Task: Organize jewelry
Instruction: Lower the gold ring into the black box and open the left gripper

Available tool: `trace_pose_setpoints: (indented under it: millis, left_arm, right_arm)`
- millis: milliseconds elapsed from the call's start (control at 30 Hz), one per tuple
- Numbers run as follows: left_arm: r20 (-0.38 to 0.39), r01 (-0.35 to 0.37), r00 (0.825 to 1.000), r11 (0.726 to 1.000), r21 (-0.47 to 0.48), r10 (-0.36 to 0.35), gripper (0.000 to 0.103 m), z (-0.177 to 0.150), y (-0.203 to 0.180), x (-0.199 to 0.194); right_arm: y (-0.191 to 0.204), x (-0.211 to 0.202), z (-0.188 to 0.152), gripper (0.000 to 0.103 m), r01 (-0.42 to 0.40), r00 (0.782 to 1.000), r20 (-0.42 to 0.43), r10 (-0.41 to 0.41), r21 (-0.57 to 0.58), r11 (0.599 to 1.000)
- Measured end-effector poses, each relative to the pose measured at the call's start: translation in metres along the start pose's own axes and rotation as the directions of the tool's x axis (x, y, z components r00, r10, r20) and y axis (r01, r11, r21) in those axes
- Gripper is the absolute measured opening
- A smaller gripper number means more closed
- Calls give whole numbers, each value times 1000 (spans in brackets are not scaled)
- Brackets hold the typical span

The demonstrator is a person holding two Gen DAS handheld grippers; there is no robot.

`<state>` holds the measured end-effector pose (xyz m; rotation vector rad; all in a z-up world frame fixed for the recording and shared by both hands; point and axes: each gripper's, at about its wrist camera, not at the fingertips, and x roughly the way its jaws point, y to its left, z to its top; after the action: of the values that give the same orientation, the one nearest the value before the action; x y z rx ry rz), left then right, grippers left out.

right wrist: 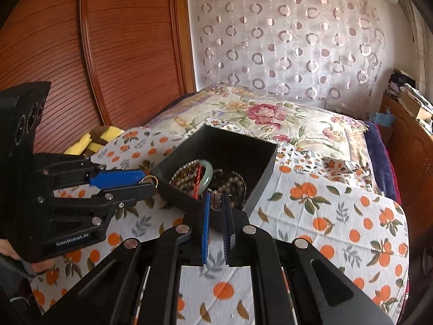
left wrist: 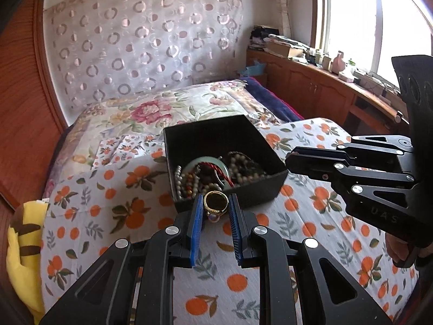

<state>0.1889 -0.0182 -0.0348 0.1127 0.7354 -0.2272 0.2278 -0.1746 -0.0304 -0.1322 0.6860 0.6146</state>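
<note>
A black open box point(left wrist: 273, 187) sits on the bed and holds bead strings, a pale green bangle point(left wrist: 201, 161) and a red cord. My left gripper point(left wrist: 215, 203) is shut on a gold ring with a pearl point(left wrist: 215, 203), just short of the box's near wall. In the right wrist view the box point(right wrist: 266, 170) is ahead, and my right gripper point(right wrist: 215, 201) is shut on a small dark metal jewelry piece point(right wrist: 216, 200) over the box's near corner. The left gripper point(right wrist: 150, 182) shows at left with the ring point(right wrist: 151, 181).
The box rests on an orange-print cloth point(left wrist: 270, 284) over a floral quilt point(left wrist: 151, 111). A yellow striped plush point(left wrist: 21, 249) lies at the bed's left edge. A wooden wardrobe point(right wrist: 121, 54) stands left; a wooden counter with clutter point(left wrist: 311, 81) runs under the window.
</note>
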Motion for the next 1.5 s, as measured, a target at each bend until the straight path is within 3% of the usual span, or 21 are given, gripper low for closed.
trace_pose_setpoints:
  millis: [267, 433, 633, 700, 733, 1300, 1367, 1433, 1500]
  left_arm:
    - [11, -18, 1000, 1000, -18, 18, 18, 14, 11, 2]
    - [18, -32, 999, 999, -20, 33, 18, 19, 18, 9]
    - [-5, -41, 999, 997, -60, 41, 18, 27, 31, 28]
    - [-8, -39, 999, 997, -72, 38, 18, 30, 33, 32]
    - [-6, -40, 999, 997, -73, 40, 18, 32, 33, 33]
    - [-12, -82, 997, 995, -62, 82, 18, 69, 25, 64]
    - [-14, -91, 996, 994, -67, 91, 21, 69, 27, 65]
    - [-7, -88, 996, 992, -86, 88, 39, 66, 29, 62]
    - [-3, -96, 995, 991, -90, 97, 45, 61, 31, 58]
  right_arm:
    - [-9, 22, 27, 10, 34, 999, -7, -34, 4, 999]
    - [-20, 36, 36, 10, -7, 1000, -26, 8, 58, 998]
    - [-25, 33, 34, 12, -13, 999, -37, 16, 80, 997]
    - [-29, 33, 34, 24, -25, 999, -37, 29, 95, 995]
    - [-31, 32, 32, 25, -27, 999, -36, 31, 101, 994]
    - [-52, 5, 17, 25, 47, 999, 5, -48, 105, 993]
    - [-52, 4, 15, 25, 56, 998, 5, -57, 102, 993]
    - [-52, 2, 11, 25, 63, 998, 7, -64, 100, 993]
    - [-50, 1, 8, 25, 97, 995, 4, -98, 90, 991]
